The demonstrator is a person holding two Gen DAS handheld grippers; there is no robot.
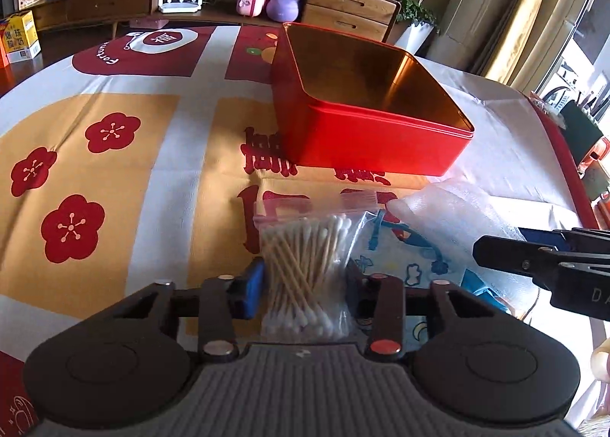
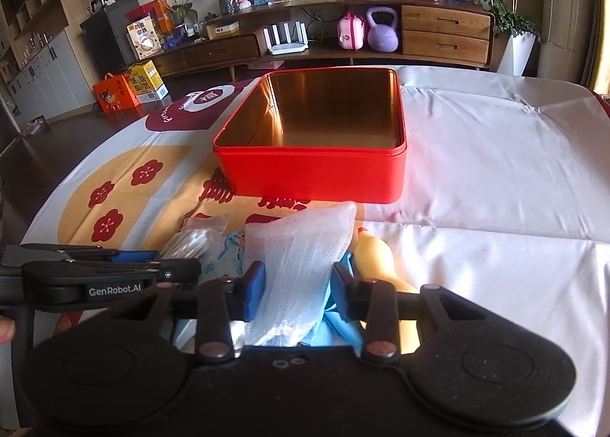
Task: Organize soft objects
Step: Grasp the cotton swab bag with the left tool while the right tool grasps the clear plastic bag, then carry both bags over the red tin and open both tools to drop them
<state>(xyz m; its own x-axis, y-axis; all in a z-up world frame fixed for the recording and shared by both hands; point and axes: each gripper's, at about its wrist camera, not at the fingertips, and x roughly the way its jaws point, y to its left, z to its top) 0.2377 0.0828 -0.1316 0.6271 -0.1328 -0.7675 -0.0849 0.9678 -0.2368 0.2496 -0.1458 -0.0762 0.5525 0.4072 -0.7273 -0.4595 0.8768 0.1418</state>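
Left fingers (image 1: 305, 284) clamp cotton-swab bag (image 1: 305, 265) — right fingers (image 2: 297, 288) clamp foam wrap (image 2: 301, 258); red tin (image 2: 316, 170) beyond.

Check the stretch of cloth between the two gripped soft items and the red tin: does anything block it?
Nothing visible does. The bag of cotton swabs and the foam wrap lie just short of the open red tin; only bare tablecloth lies between, and the tin looks empty.

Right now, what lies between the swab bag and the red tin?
Only bare printed tablecloth separates the swab bag from the red tin; nothing stands in that stretch, as the left wrist view shows.
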